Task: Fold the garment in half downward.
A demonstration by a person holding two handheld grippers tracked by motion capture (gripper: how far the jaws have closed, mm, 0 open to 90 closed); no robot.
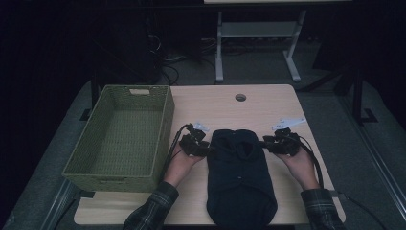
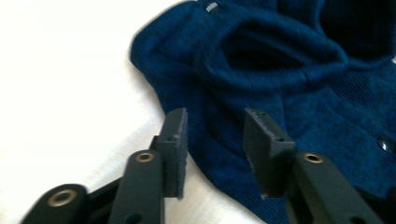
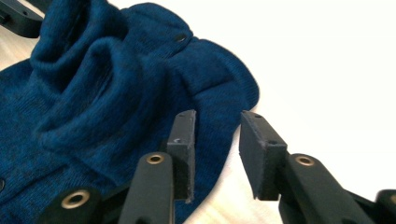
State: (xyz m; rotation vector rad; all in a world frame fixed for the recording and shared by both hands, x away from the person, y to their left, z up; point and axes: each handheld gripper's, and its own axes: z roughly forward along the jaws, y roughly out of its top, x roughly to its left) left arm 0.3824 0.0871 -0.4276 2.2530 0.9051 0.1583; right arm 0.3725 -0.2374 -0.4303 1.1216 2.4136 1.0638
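Folding of a knitted garment, intermediate stage. A dark blue sweater (image 1: 241, 175) is lying flat on the bench (image 1: 268, 103), lengthwise toward the person, between the two hands; its body is already forming a narrow, tidy oblong, and its collar end, with a rolled, bunched fold of knit (image 2: 275, 51), is pointing away from the person. A small snap or button (image 2: 386, 144) is showing on the front.

The left gripper (image 1: 200, 146) is sitting at the garment's upper left edge. In the left gripper view its fingers (image 2: 173, 140) are standing released, parted over the knit near the hem edge, with nothing pinched between them. The right gripper (image 1: 273, 143) is mirroring this at the upper right edge; its fingers (image 3: 184, 140) are likewise parted, straddling the rounded edge of the cloth (image 3: 219, 84) without gripping it.

A green woven basket (image 1: 163, 129) is standing empty just to the left of the sweater, touching neither it nor the hands.

Judged from this layout, the lengthwise narrowing appears done; what is probably remaining is a grasp of both upper corners, a fold of the collar end over the body, and a transfer into the basket.
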